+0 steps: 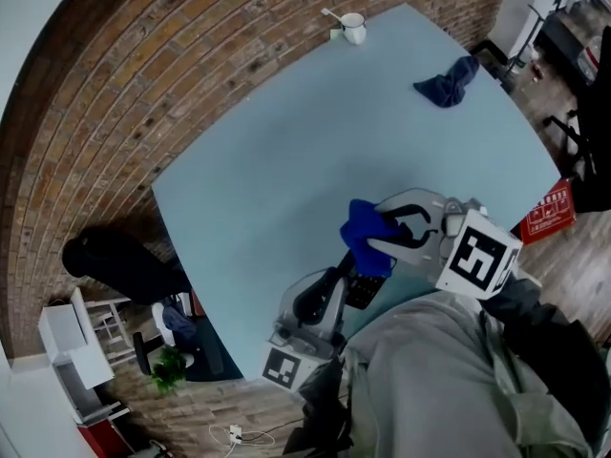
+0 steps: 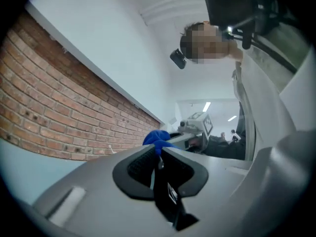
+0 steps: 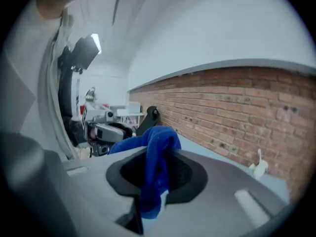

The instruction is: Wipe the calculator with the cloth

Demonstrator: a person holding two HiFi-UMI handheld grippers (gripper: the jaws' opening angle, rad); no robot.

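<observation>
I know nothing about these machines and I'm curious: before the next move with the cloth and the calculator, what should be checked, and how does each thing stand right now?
1. Blue cloth held by the right gripper: ok, the jaws are clamped on it.
2. Calculator held by the left gripper: ok, the jaws are shut on its edge.
3. Cloth lined up with the calculator: ok, in the head view it hangs right at the calculator's far end.
4. Cloth actually touching the calculator: cannot tell.
5. Mug and dark cloth out of the way: ok, both lie far across the table.
</observation>
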